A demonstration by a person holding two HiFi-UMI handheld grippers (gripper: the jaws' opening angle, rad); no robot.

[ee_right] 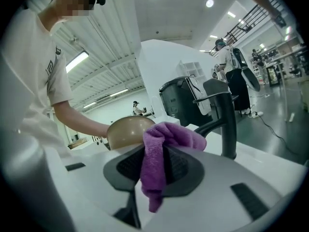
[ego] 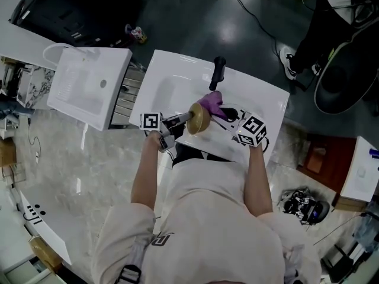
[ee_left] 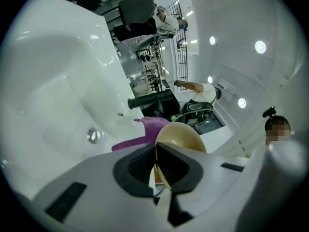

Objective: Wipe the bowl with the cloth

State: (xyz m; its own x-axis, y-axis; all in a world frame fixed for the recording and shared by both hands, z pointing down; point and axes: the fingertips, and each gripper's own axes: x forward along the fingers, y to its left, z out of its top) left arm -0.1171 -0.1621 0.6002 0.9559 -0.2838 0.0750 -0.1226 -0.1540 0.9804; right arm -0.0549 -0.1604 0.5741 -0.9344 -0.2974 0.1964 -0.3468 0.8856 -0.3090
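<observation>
Head view: person stood at a white sink basin (ego: 169, 78) with a black faucet (ego: 218, 73) at its far edge. The left gripper (ego: 182, 120) had its jaws clamped on the rim of a tan bowl (ego: 199, 118), which was held on edge above the basin's near side. Left gripper view confirmed it: the thin rim was pinched between the dark pads. The right gripper (ee_right: 153, 166) had its jaws closed on a purple cloth (ee_right: 159, 149), one end hanging below the pads. The bunched upper part of the cloth lay against the bowl's side nearest the faucet. A second white basin (ego: 89, 84) sat apart to the left.
</observation>
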